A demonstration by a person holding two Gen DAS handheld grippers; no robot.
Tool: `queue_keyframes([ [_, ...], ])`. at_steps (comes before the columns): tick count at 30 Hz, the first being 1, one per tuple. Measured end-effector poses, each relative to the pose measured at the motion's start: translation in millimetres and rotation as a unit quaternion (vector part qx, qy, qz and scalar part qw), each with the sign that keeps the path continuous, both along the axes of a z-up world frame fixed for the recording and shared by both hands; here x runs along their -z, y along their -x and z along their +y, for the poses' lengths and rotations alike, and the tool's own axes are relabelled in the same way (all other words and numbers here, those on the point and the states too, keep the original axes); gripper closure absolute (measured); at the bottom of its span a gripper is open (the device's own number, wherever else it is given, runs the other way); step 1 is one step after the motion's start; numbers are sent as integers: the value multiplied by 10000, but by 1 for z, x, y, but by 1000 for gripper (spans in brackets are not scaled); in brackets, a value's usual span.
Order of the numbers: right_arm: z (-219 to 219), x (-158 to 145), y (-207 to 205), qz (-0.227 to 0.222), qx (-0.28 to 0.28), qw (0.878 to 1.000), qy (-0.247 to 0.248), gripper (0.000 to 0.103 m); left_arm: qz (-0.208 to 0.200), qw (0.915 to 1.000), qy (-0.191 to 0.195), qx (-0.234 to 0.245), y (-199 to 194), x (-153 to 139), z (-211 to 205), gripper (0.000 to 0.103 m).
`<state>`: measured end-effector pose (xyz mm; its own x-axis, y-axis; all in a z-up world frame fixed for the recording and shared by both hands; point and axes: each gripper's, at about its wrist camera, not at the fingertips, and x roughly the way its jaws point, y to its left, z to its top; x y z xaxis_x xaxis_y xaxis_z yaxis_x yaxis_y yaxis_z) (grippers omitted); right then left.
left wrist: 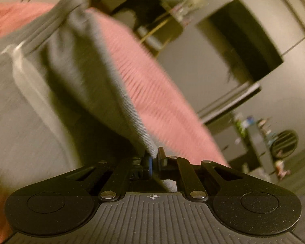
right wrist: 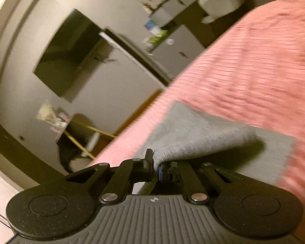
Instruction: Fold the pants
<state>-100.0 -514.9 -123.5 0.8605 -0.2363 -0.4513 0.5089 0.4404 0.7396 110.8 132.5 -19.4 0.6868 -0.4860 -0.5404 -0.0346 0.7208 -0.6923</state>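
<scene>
Left wrist view, blurred by motion. Left gripper (left wrist: 153, 158) nearest the lens, jaws pinched tight on a ribbed edge of the grey pants (left wrist: 75, 61). Fabric runs up and away from the jaws in a taut, lifted fold toward the upper left of the frame. A pale drawstring (left wrist: 20, 61) hangs across the pants, left of the fold. Pants lie over a pink bedspread (left wrist: 152, 81), which shows on the right of the fold and again at far upper left.

Beyond the bedspread: a dark wall-mounted screen (left wrist: 250, 40) on a pale wall, a low cabinet (left wrist: 244, 142) with small cluttered items below it, a round dark fan-like object (left wrist: 284, 142) beside that. Details too smeared to name.

Right wrist view, also blurred. Right gripper (right wrist: 156, 167) nearest, jaws closed narrow on a corner of the grey pants (right wrist: 193, 134). Cloth rises from the jaws and drapes back down onto the pink bedspread (right wrist: 254, 61); a flat grey layer lies beneath and to the right of the lifted part, resting on the bedspread.

Past the bedspread's edge, to the left: wooden floor strip, the same dark screen (right wrist: 71, 57) on the wall, grey drawers (right wrist: 172, 46) with clutter on top, a white bin-like shape (right wrist: 221, 0) at far upper right
</scene>
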Motion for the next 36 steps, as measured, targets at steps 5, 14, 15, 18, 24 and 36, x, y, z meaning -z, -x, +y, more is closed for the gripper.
queue_keyframes([
  [5,-4,34,10,528,211,9974,-444,96,702,9968,-47,-388,18,41,15,87],
  [14,-5,48,17,340,145,9964,-769,86,255,9817,-1477,-1172,-25,9,31,9],
  [15,-4,49,18,360,127,9964,-753,85,304,9767,-1772,-1176,-37,7,25,9],
  [18,-2,46,13,383,105,9965,-729,81,451,9661,-2359,-949,-66,12,11,25],
  [24,-2,35,-2,671,5,9970,-380,96,910,9749,-1696,-1119,-62,21,42,93],
  [36,1,26,-5,1130,90,9933,219,97,1204,9783,-806,-1482,25,53,109,87],
])
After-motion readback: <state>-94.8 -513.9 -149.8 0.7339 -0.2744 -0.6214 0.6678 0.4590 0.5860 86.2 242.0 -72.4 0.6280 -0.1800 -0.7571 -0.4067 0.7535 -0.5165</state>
